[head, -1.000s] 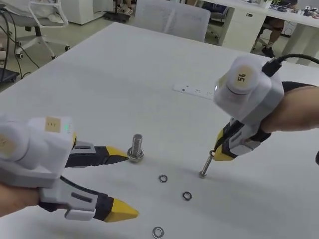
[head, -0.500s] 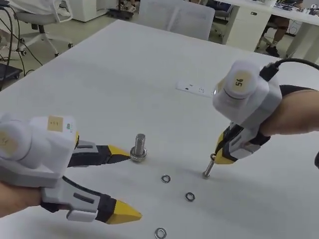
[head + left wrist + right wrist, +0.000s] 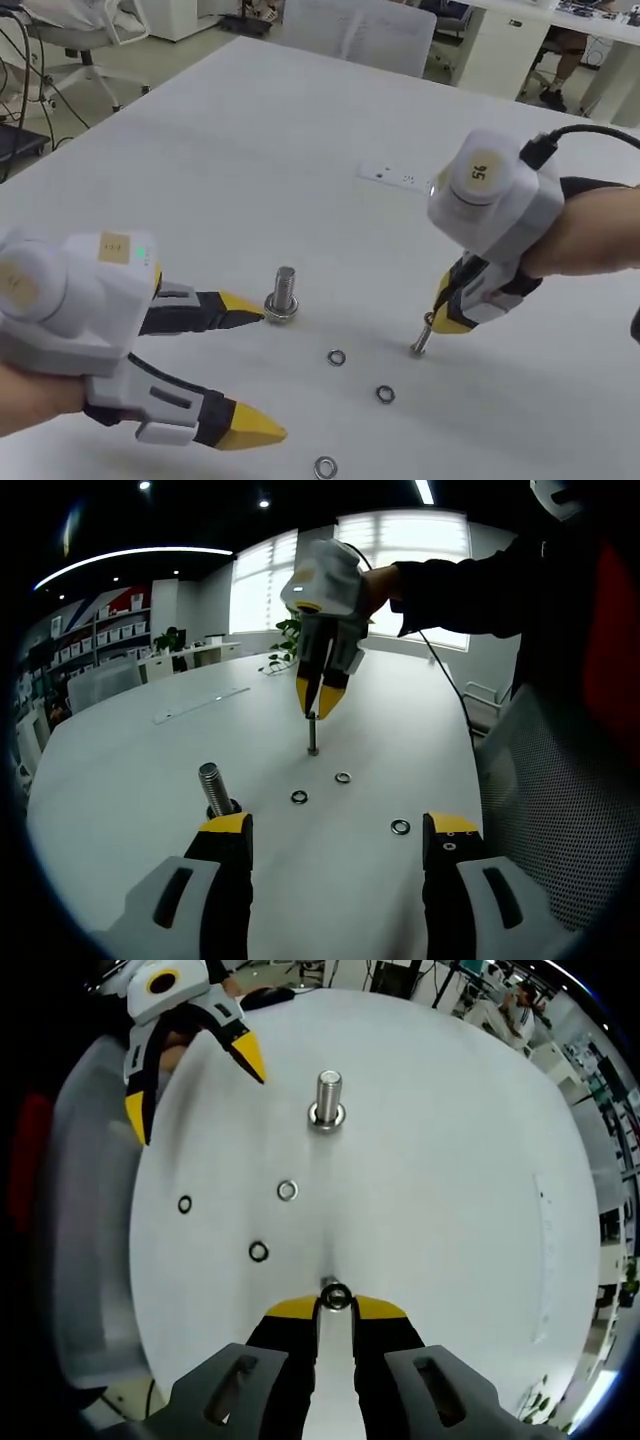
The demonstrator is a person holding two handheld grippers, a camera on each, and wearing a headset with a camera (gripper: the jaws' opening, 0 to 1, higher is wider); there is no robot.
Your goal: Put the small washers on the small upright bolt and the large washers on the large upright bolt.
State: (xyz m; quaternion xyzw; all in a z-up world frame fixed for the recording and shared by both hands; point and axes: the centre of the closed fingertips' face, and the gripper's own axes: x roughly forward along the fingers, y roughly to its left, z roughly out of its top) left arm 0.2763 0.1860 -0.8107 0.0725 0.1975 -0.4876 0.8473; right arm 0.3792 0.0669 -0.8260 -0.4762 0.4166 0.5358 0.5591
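The large bolt (image 3: 283, 293) stands upright on the white table with a washer around its base, also seen as the large bolt (image 3: 327, 1095) and the large bolt (image 3: 212, 785). The thin small bolt (image 3: 421, 340) stands to its right. My right gripper (image 3: 438, 320) hangs over the small bolt's top, shut on a small washer (image 3: 336, 1297) held at its tips (image 3: 336, 1306). My left gripper (image 3: 255, 370) stands open, one tip just left of the large bolt, with nothing between its jaws (image 3: 340, 825). Three loose washers lie between: one (image 3: 337, 357), one (image 3: 385, 394), one (image 3: 325, 466).
A white power strip (image 3: 395, 178) lies flat on the table beyond the bolts. Office chairs (image 3: 350, 35) and desks stand past the far edge. The table's near edge is close behind my left gripper.
My right gripper has sunk a little over the small bolt with the washer. The left gripper has barely moved. The head camera has shifted slightly.
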